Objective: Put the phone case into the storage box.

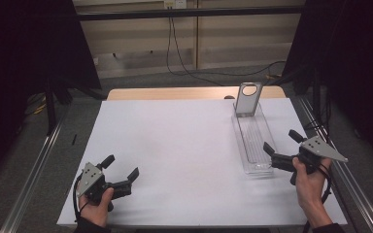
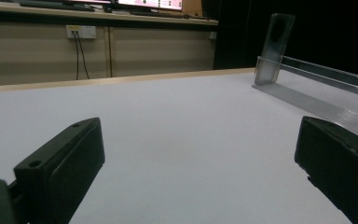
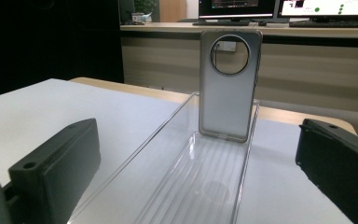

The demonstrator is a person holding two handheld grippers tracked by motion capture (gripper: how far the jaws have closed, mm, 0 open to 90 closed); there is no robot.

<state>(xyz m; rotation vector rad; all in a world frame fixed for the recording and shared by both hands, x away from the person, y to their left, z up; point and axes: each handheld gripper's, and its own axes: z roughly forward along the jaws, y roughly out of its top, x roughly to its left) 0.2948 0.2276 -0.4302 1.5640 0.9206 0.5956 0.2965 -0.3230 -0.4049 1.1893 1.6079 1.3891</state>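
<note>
White sheet covers most of the tabletop, with a strip of bare wood showing along the far edge. Dark curtains hang on both sides; beyond the far edge, a pale panelled wall with a wall socket and black cables running down to a grey floor.

Landmark: clear plastic tray, long and narrow, lying lengthwise on the right part of the sheet. Ribbed bottom, bare inside save for one item.

Phone case: grey, translucent, with a large round camera cutout near its top. Stands upright at the tray's far end, leaning against the end wall. Right gripper view shows its lower edge resting on the tray floor.

Left tongs: held in the person's left hand, well apart from the tray, toward the near left corner of the sheet. Jaws spread wide, nothing between them; left gripper view shows bare sheet in the gap, with the tray and case off to the far right.

Right tongs: held in the person's right hand, just beside the tray's near end, at its right side. Jaws wide apart, gripping nothing. Right gripper view looks straight down the tray's length toward the case, the tray's near end lying between the two jaws. Whether a jaw touches the tray wall cannot be told.

Monitors sit on a counter behind the case.
</note>
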